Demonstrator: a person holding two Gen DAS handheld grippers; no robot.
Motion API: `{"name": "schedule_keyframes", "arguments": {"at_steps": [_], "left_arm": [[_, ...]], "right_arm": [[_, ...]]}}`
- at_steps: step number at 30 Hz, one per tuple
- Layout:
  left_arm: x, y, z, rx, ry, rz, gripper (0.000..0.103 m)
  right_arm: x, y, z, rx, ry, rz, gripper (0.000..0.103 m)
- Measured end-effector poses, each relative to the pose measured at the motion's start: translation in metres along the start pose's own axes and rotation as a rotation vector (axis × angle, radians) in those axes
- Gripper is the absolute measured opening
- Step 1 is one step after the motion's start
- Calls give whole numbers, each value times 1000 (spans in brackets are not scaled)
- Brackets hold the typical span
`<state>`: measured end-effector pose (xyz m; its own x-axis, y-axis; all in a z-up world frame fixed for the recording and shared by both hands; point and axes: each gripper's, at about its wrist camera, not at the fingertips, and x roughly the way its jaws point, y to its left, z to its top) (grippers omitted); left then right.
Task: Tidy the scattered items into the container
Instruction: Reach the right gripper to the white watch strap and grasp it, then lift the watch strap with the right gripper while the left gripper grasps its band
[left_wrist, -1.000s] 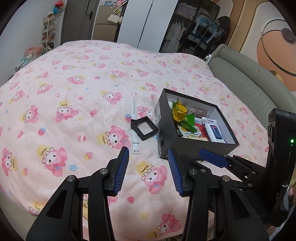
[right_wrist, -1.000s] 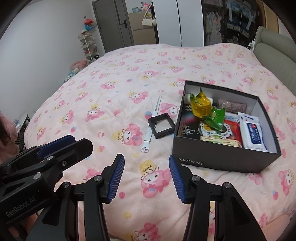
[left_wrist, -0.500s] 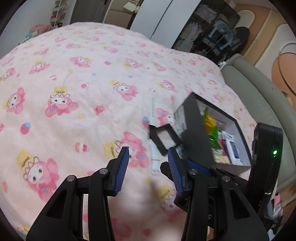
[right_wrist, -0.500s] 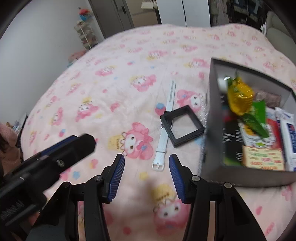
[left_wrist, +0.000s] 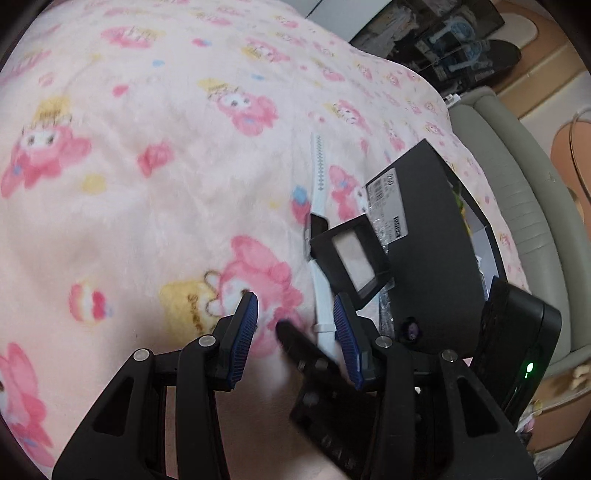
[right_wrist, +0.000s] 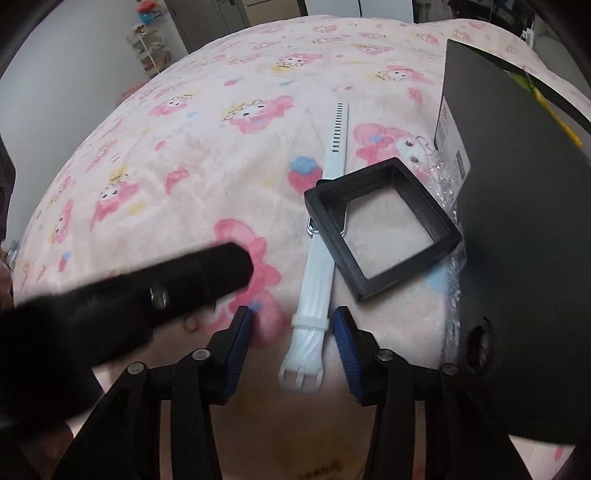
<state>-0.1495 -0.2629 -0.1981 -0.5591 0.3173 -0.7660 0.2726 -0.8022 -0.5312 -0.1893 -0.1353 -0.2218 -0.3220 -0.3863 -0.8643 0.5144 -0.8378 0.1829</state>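
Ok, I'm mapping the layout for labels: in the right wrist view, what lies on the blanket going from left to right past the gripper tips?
Other hand-held gripper's black finger → white watch strap → black square frame → crinkled clear plastic → black box.

A white watch strap (right_wrist: 320, 258) with a row of small holes toward its far end and a buckle loop at its near end lies flat and stretched out on the pink cartoon-print blanket (right_wrist: 192, 155). A black square frame (right_wrist: 384, 225), open in the middle, lies partly over the strap's middle, one corner covering it. Just beside the frame stands a black cardboard box (right_wrist: 517, 229) with a white barcode label on its side; its contents are barely visible.
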Motion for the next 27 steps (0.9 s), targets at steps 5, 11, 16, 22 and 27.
{"name": "schedule_keyframes", "arguments": {"at_steps": [5, 11, 16, 22, 27], "left_arm": [[0, 11, -5, -37, 6, -16, 43], [-6, -1, -22, -18, 10, -29, 43], [-17, -6, -60, -44, 0, -126, 43], [-8, -29, -98, -31, 58, -154, 43], [0, -55, -115, 13, 78, -149, 43]], "right_arm": [[4, 0, 2, -29, -4, 12, 16], [-24, -6, -6, -26, -24, 59, 15], [-64, -14, -40, -70, -11, 94, 15], [-106, -39, -94, -73, 22, 106, 15], [-124, -69, -126, -79, 63, 70, 15]]}}
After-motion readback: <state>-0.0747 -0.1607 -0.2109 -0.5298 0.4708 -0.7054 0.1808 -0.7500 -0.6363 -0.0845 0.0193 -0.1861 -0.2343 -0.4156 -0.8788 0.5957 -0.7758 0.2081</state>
